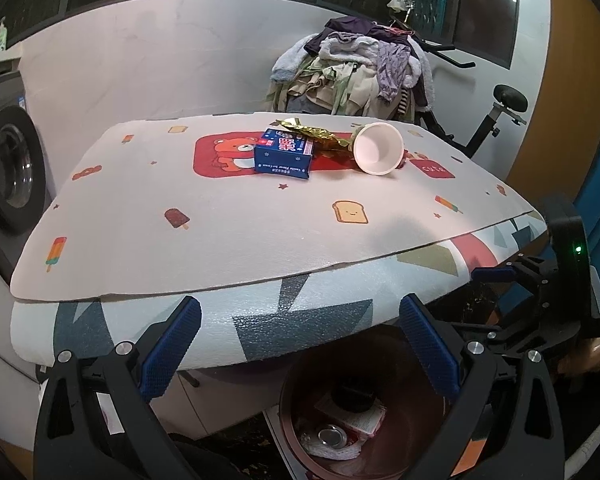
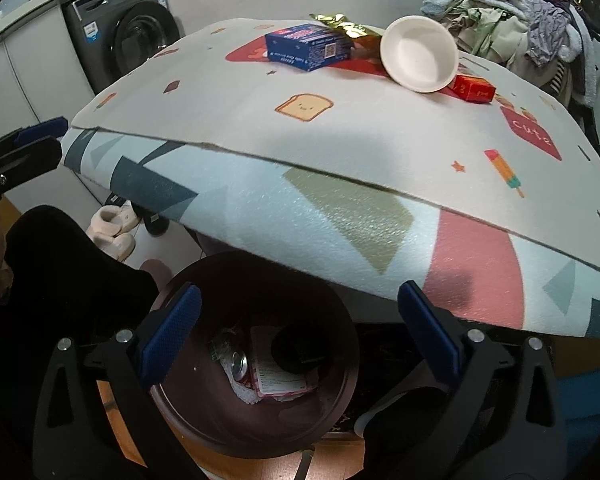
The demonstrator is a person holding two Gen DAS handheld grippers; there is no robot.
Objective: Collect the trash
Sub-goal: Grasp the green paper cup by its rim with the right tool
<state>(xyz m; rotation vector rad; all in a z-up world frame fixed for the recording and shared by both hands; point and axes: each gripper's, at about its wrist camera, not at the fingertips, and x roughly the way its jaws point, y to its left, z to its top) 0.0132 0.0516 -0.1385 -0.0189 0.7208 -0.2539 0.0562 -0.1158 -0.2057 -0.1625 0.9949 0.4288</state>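
A blue carton (image 1: 284,154) (image 2: 310,46), a gold foil wrapper (image 1: 318,136) (image 2: 350,28) and a white paper cup on its side (image 1: 378,148) (image 2: 418,54) lie at the far side of the table (image 1: 260,236). A small red box (image 2: 474,88) lies beside the cup. A brown bin (image 2: 256,408) (image 1: 412,408) holding a can and papers stands on the floor below the table's near edge. My left gripper (image 1: 300,344) is open and empty at that edge. My right gripper (image 2: 298,332) is open and empty above the bin.
A washing machine (image 2: 128,36) stands to the left. A pile of clothes (image 1: 352,72) sits behind the table on an exercise bike (image 1: 496,120). Slippers (image 2: 114,230) lie on the floor under the table.
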